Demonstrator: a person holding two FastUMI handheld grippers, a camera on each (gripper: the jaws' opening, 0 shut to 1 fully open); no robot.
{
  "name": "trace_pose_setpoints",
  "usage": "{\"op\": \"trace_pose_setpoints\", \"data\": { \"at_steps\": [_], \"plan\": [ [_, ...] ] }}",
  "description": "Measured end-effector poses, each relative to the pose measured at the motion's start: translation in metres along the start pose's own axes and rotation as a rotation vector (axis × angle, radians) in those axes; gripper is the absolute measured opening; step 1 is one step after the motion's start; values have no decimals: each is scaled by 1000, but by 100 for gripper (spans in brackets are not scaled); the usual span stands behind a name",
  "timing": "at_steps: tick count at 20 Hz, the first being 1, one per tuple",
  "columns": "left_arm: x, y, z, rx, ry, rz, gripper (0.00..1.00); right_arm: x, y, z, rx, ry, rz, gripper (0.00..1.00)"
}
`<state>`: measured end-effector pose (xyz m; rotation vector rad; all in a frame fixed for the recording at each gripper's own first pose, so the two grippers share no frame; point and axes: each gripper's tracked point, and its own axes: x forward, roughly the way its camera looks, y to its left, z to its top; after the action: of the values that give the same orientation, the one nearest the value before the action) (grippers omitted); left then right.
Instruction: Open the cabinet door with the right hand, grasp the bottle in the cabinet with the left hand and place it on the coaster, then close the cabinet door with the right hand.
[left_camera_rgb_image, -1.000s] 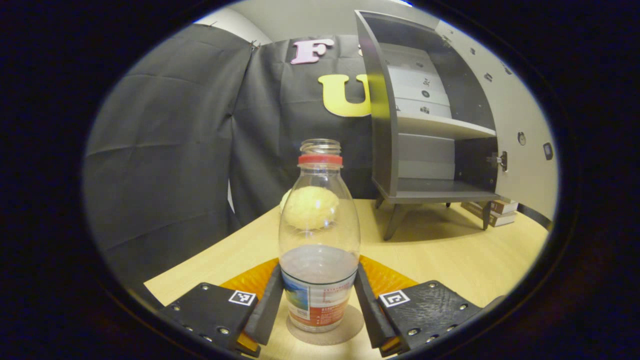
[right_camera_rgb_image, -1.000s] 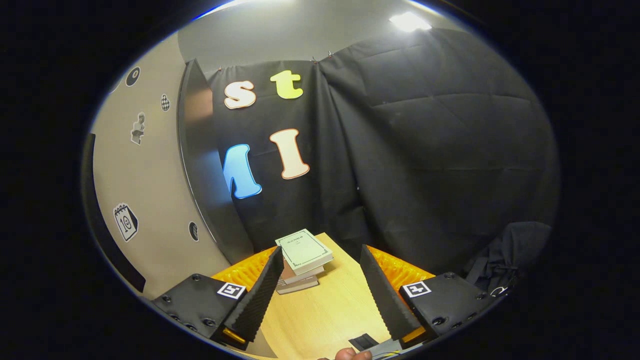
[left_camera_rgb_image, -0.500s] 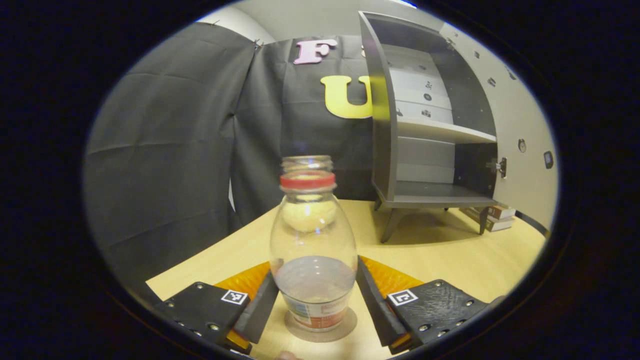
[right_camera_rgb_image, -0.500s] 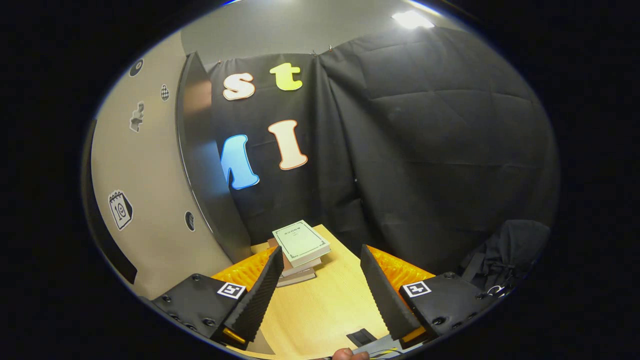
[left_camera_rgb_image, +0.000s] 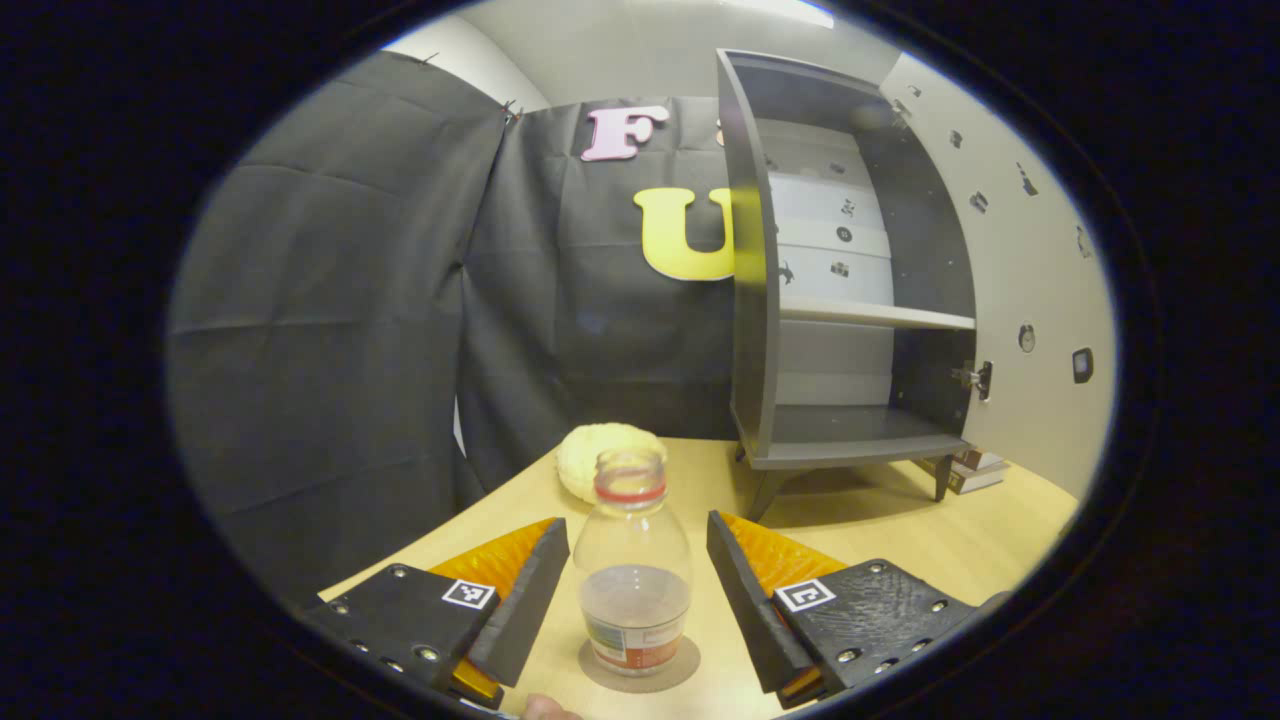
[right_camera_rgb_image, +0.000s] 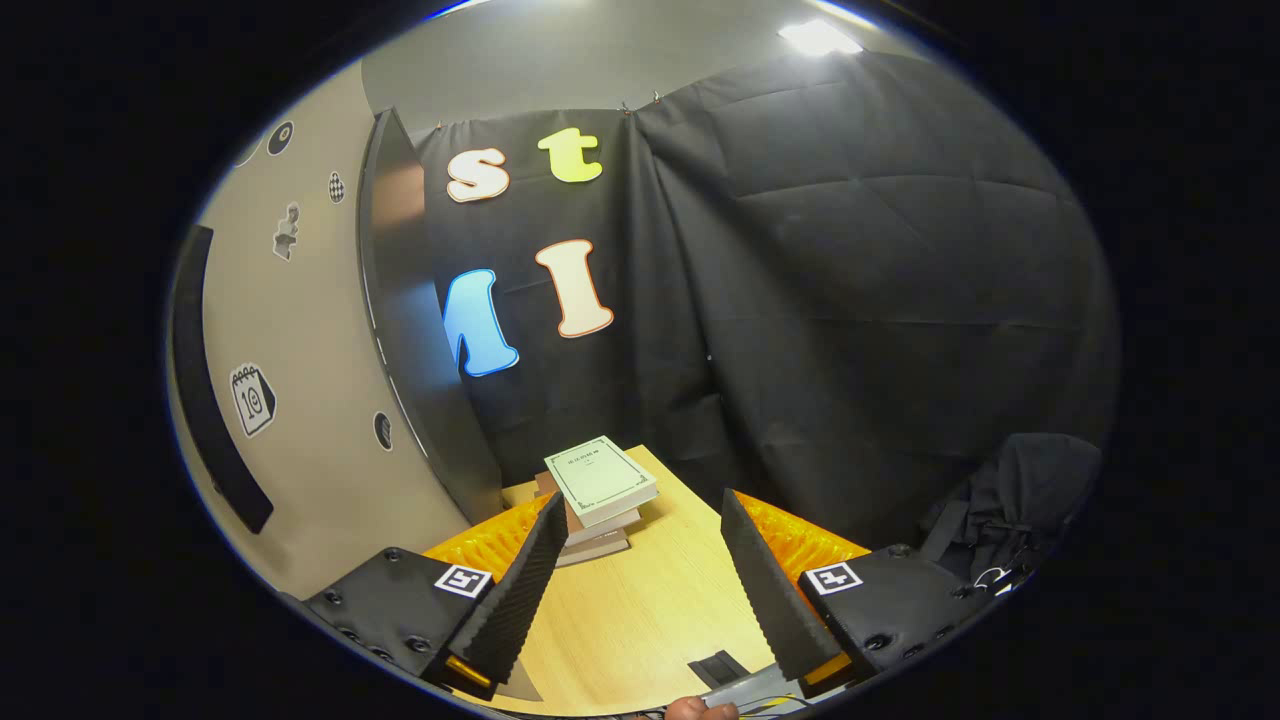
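Note:
A clear uncapped bottle with a red neck ring and a little water stands upright on a round coaster on the wooden table. My left gripper is open, its fingers either side of the bottle and apart from it. Behind to the right stands the grey cabinet, its shelves bare, its beige door swung open. In the right gripper view that door stands close on the left, and my right gripper is open over the table with nothing between its fingers.
A pale round bumpy object lies on the table behind the bottle. A stack of books sits beside the cabinet, seen under it as books too. Black cloth walls surround the table. A fingertip shows at the bottom edge.
My left gripper has let go of the bottle and drawn back from it, leaving it standing on the coaster. The right gripper has barely moved beside the open door.

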<state>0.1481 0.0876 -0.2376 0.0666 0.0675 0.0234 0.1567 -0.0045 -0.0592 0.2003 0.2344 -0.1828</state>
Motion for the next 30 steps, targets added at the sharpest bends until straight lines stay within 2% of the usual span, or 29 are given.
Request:
{"op": "trace_pose_setpoints", "data": {
  "at_steps": [1, 3, 4, 5, 6, 7, 10, 11, 12, 14, 17, 20, 23, 26, 27, 30],
  "plan": [
    [-4, 0, 14, 14, -14, -3, 86, -1, -1, -2, 4, 0, 3, 98],
    [-12, -2, 46, 40, -50, -3, 83, -1, -6, -4, 23, -3, 10, 98],
    [-17, -2, 62, 49, -64, 2, 89, 1, -8, -5, 35, -2, 13, 98],
    [-25, -3, 81, 55, -76, 6, 83, 3, -10, -5, 51, -3, 16, 98],
    [-32, -6, 100, 57, -91, 11, 83, 5, -12, -2, 66, -8, 22, 92],
    [-41, -12, 120, 56, -107, 8, 83, 9, -14, 2, 72, -20, 29, 98],
    [-64, -32, 172, 81, -113, 24, 82, 21, -15, 13, 42, -30, 73, 98],
    [-74, -41, 189, 80, -118, 23, 82, 22, -16, 19, 32, -37, 82, 92],
    [-82, -57, 208, 71, -124, 12, 83, 22, -18, 29, 18, -66, 90, 98],
    [-95, -85, 233, 41, -113, -12, 83, 21, -8, 41, -30, -96, 148, 98],
    [-123, -126, 263, 6, -115, -43, 83, 16, 13, 47, -106, -78, 257, 98],
    [-154, -168, 284, -27, -118, -64, 83, 1, 32, 63, -76, -86, 353, 98],
    [-180, -196, 283, -35, -81, -44, 83, -9, 55, 71, -115, -102, 450, 98],
    [-192, -211, 268, -53, -37, -44, 82, -18, 67, 76, -144, -82, 493, 98],
    [-193, -213, 265, -53, -26, -48, 83, -23, 73, 79, -131, -78, 508, 92],
    [-190, -207, 263, -36, -9, -44, 83, -29, 90, 90, -102, -76, 544, 98]
  ]
}}
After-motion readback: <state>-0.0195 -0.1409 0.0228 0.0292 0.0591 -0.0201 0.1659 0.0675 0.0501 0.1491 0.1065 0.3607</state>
